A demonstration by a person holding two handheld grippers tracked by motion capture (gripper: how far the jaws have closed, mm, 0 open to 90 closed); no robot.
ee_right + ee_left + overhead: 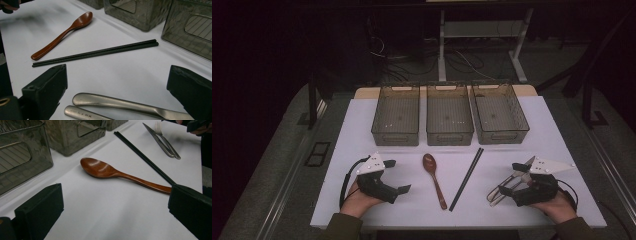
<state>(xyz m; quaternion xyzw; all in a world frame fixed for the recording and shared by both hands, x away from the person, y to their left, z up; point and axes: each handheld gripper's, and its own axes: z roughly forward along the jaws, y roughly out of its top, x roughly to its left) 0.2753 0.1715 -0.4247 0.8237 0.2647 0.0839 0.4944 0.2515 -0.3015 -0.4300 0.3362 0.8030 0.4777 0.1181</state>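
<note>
- The glossy reddish-brown wooden spoon (oval bowl, slim tapering handle) lies flat on the white bench, just beside the pair of black chopsticks.
- The left gripper has its jaws apart, empty.
- The right gripper has its jaws apart over the silver metal cutlery.

My left claw rests low at the near left of the tabletop, gripped in my left hand, jaws spread wide with nothing between them. My right claw sits at the near right in my right hand, jaws likewise wide apart, gripping nothing.
</note>
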